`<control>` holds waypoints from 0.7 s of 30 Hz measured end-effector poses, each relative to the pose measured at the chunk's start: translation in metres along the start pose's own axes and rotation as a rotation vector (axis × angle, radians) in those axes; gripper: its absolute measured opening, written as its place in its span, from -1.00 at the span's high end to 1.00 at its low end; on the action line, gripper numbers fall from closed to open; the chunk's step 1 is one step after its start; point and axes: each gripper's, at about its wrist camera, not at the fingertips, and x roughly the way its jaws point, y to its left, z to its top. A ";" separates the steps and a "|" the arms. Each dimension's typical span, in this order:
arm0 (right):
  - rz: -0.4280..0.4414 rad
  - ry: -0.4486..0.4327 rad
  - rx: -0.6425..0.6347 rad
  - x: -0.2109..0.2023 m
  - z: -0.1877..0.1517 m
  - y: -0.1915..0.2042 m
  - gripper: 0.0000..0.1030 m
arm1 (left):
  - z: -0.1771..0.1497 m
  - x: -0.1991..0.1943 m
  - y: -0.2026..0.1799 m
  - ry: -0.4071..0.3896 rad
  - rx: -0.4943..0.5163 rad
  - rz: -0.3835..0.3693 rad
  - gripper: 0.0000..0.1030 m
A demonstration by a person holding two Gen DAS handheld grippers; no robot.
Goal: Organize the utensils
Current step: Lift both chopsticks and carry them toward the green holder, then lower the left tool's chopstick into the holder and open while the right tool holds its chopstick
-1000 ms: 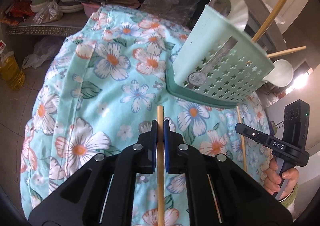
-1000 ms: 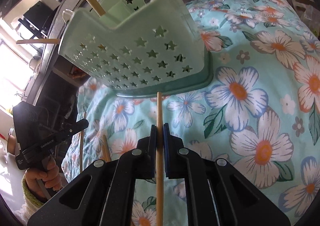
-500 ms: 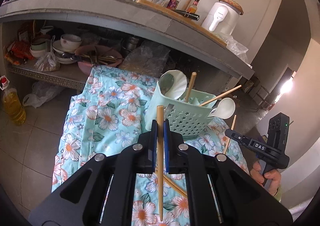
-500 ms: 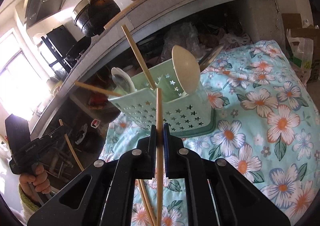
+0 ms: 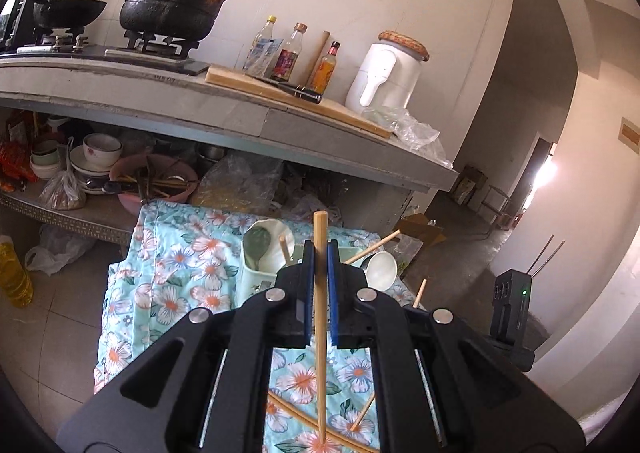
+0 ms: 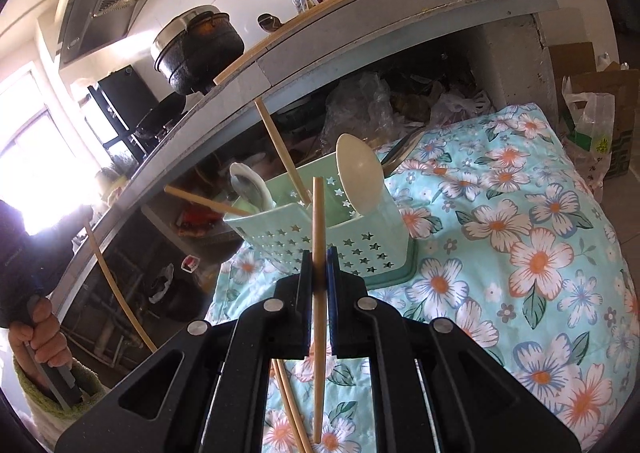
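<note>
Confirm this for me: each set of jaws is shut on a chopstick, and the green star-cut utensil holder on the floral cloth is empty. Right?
Not quite. The utensil holder is not empty: the right wrist view shows spoons and chopsticks standing in it. The rest holds: the left gripper and right gripper each have jaws shut on a chopstick, and the holder sits on the floral cloth.
</note>
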 end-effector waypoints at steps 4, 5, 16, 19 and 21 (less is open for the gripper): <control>0.000 -0.008 0.003 -0.004 0.000 -0.002 0.87 | 0.016 0.004 -0.015 -0.048 0.029 -0.031 0.91; 0.002 -0.010 0.005 -0.005 0.000 -0.002 0.86 | 0.021 0.005 -0.019 -0.063 0.040 -0.033 0.91; 0.008 -0.004 0.020 -0.005 0.000 -0.003 0.87 | 0.084 0.028 -0.052 -0.284 0.120 -0.025 0.91; 0.011 -0.004 0.019 -0.005 0.000 -0.003 0.86 | 0.092 0.050 -0.054 -0.307 0.135 0.021 0.91; 0.012 -0.004 0.018 -0.006 0.000 -0.002 0.87 | 0.092 0.066 -0.052 -0.312 0.144 0.052 0.91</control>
